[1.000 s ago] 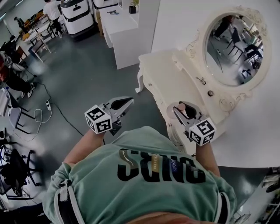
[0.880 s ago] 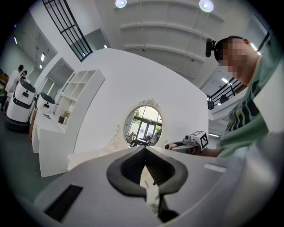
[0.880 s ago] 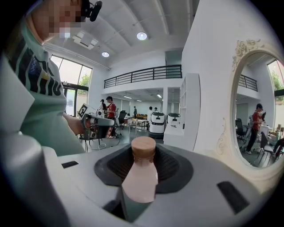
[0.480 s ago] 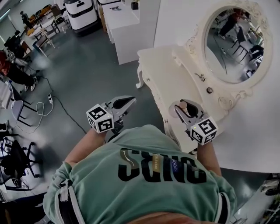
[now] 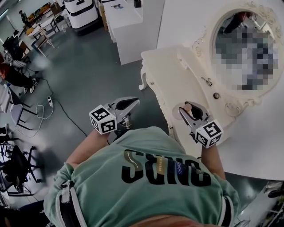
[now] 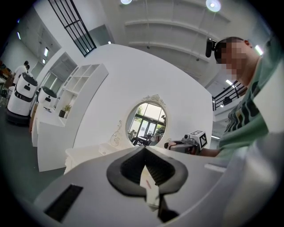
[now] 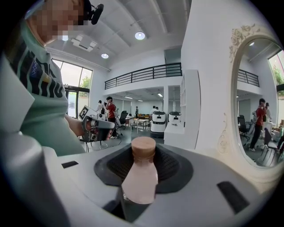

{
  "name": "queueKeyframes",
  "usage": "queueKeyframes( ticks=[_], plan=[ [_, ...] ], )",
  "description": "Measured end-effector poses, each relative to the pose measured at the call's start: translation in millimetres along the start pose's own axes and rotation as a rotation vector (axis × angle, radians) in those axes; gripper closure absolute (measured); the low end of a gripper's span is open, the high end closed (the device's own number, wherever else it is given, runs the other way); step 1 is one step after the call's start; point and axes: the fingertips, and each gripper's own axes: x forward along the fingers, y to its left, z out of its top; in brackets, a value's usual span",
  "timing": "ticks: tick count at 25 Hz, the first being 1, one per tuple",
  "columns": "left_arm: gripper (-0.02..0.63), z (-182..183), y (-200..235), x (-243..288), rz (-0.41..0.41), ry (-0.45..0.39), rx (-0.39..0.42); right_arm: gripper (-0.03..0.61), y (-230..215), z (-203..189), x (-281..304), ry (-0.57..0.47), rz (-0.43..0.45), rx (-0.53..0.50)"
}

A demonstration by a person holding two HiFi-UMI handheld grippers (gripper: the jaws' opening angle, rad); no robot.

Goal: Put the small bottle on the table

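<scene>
Bottle (image 7: 141, 177), pinched in right gripper (image 5: 190, 111) with its long axis along the jaws, hangs above the table's (image 5: 168, 75) near edge (left gripper (image 5: 126, 104), pressed together, is far left over floor (image 5: 88, 66)).

A mint-green short-sleeved shirt (image 5: 146, 195) bears dark block lettering (image 5: 165, 167).

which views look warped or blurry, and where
Head view: wide-angle bend, mosaic patch over the oval white-framed mirror. Left gripper view: round dark vignette, ceiling lamps flare. Right gripper view: same fisheye rim; small pink bottle with tan cap looms close, soft.
</scene>
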Motion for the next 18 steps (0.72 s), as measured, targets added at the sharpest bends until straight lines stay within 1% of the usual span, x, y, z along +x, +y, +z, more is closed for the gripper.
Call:
queueKeyframes(
  ticks=[3, 7, 10, 15, 18],
  plan=[
    [0.615, 8, 38, 8, -0.033, -0.001, 0.004, 0.449, -16, 5, 30, 0.000, -0.030, 0.006],
    [0.615, 26, 101, 16, -0.086, 0.001, 0.006, 0.449, -36, 15, 82, -0.002, -0.075, 0.019],
    [0.614, 49, 151, 24, -0.127, 0.014, 0.005, 0.449, -51, 31, 124, -0.012, -0.108, 0.036],
    [0.615, 95, 229, 24, -0.184, 0.040, 0.018, 0.449, -75, 68, 192, -0.035, -0.178, 0.074],
    [0.614, 116, 270, 23, -0.212, 0.049, 0.016, 0.449, -85, 86, 229, -0.034, -0.212, 0.077]
  ],
)
